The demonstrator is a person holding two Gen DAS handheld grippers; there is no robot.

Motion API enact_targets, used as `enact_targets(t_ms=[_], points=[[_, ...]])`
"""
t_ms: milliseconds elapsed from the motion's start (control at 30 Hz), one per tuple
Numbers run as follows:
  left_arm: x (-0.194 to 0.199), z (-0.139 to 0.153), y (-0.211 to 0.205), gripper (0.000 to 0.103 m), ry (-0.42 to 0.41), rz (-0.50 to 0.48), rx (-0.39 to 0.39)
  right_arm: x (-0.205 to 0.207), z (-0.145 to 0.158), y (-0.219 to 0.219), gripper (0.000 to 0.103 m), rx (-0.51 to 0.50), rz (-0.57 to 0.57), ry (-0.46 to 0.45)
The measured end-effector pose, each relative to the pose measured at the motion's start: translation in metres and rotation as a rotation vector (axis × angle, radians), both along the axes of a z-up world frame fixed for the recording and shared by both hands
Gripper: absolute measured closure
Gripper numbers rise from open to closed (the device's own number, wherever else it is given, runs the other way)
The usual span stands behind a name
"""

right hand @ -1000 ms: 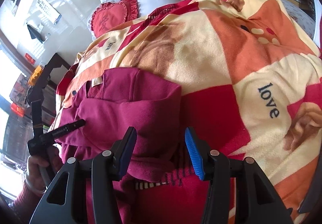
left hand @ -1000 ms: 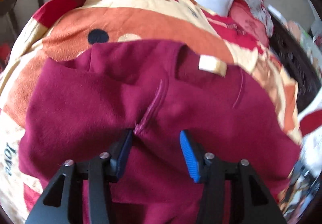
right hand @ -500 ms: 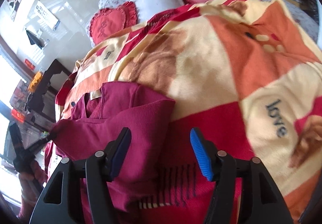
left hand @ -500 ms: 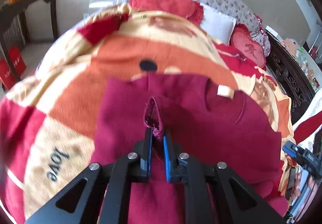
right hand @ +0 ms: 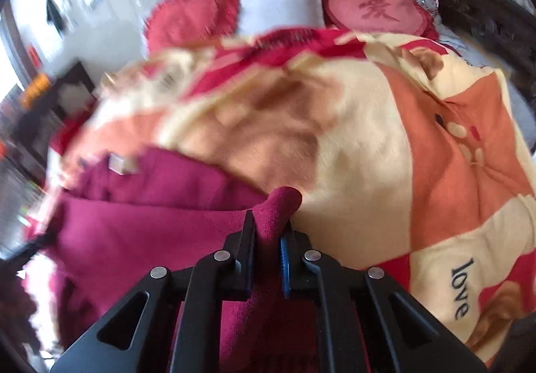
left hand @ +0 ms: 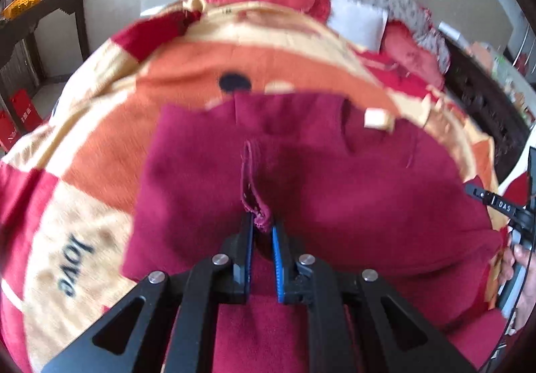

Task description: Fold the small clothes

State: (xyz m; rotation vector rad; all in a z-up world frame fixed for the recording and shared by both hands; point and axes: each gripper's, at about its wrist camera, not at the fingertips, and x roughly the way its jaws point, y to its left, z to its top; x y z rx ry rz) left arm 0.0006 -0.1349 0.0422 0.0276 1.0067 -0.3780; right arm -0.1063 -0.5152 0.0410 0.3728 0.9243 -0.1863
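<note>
**Both grippers pinch the maroon garment on the bed**

The left gripper [left hand: 261, 225] is nearly closed on a raised ridge of the maroon garment [left hand: 335, 189], which lies spread on the patterned blanket [left hand: 100, 145]. Only the left wrist view shows the garment's full spread, its pale neck label [left hand: 377, 118] at 1 o'clock, and the other tool with the person's hand [left hand: 517, 269] at 3 o'clock. Only the right wrist view shows the right gripper [right hand: 268, 229] clamped on a rounded fold at the garment's edge, blanket running off toward 3 o'clock, and the heart-shaped cushion [right hand: 378, 13] at 1 o'clock.

Half a second ago the right gripper hung wide open above the cloth; now it grips. The left gripper's pinch is unchanged.
</note>
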Motion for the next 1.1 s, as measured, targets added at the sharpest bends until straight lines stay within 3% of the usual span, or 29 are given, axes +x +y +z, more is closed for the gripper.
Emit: enact_targets(t_ms=[67,133,200,300,367,467,567,633,667,767,833,867,900,1000,1100], points=[[-0.001,-0.006,-0.001,0.093,-0.003,0.008,0.012,0.0,-0.014,-0.004,0.101,0.023,-0.017,0.03],[-0.001,-0.005,0.0,0.092,-0.001,0.011,0.003,-0.016,-0.006,-0.012,0.086,0.075,-0.057,0.013],[0.0,-0.005,0.0,0.092,0.001,0.006,0.005,-0.035,0.006,-0.016,0.086,0.121,-0.069,-0.002],[-0.001,-0.006,-0.001,0.092,-0.006,0.003,0.017,-0.06,0.019,0.001,0.086,0.126,0.015,0.012],[-0.003,-0.006,-0.002,0.092,-0.014,0.005,0.025,-0.07,0.015,0.022,0.086,0.09,0.084,0.057],[-0.003,-0.005,-0.001,0.089,0.0,0.01,0.016,-0.073,-0.018,0.047,0.086,0.03,0.158,0.206],[-0.006,0.005,0.007,0.073,0.024,-0.004,-0.008,-0.08,-0.013,0.044,0.086,0.041,0.143,0.191],[-0.013,0.015,0.016,0.051,0.01,-0.014,-0.032,-0.082,0.001,0.032,0.086,0.074,0.101,0.142],[-0.015,0.017,0.02,0.048,0.002,-0.01,-0.035,-0.082,0.008,0.024,0.085,0.088,0.063,0.097],[-0.021,0.022,0.032,0.045,0.008,0.003,-0.045,-0.069,0.009,0.003,0.064,0.151,-0.025,0.036],[-0.025,0.021,0.042,0.045,0.032,0.011,-0.055,-0.051,-0.007,0.0,0.068,0.213,-0.027,0.084],[-0.028,0.022,0.046,0.045,0.042,0.008,-0.06,-0.039,-0.015,0.0,0.089,0.23,-0.018,0.122],[-0.032,0.022,0.051,0.045,0.048,0.003,-0.064,-0.033,-0.02,0.005,0.103,0.227,0.0,0.138],[-0.045,0.024,0.066,0.038,0.055,-0.007,-0.057,-0.036,-0.01,0.011,0.103,0.09,-0.009,0.068],[-0.061,0.019,0.08,0.034,0.092,-0.023,-0.049,-0.037,-0.017,0.006,0.103,0.132,-0.037,0.088]])
